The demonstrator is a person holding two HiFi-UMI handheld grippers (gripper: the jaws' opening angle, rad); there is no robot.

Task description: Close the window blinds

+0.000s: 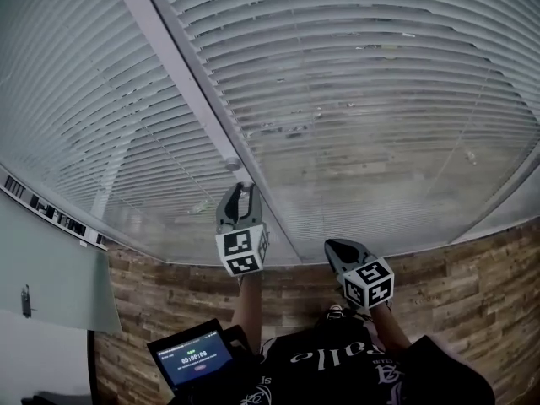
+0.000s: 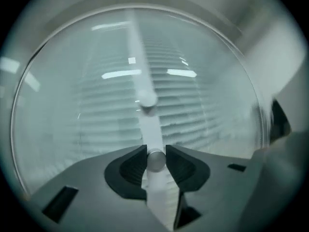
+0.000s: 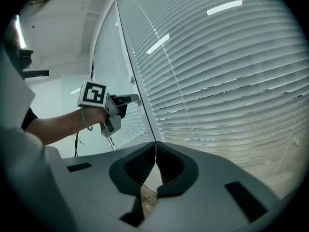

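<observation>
Two slatted window blinds hang side by side, a wide one (image 1: 380,99) on the right and another (image 1: 76,125) on the left, with a white frame post (image 1: 181,66) between them. Both have their slats partly tilted. My left gripper (image 1: 239,192) is raised to the post, and its jaws are closed around a small round metal knob (image 2: 155,159). A second knob (image 2: 146,100) sits higher on the post. From the right gripper view, the left gripper (image 3: 135,99) is seen touching the post. My right gripper (image 1: 342,247) hangs lower and to the right, shut and empty.
A wooden plank floor (image 1: 472,285) lies below the windows. A small screen device (image 1: 196,359) stands at the lower left by the person's body. A pale panel (image 1: 51,277) with a dark labelled strip fills the left edge.
</observation>
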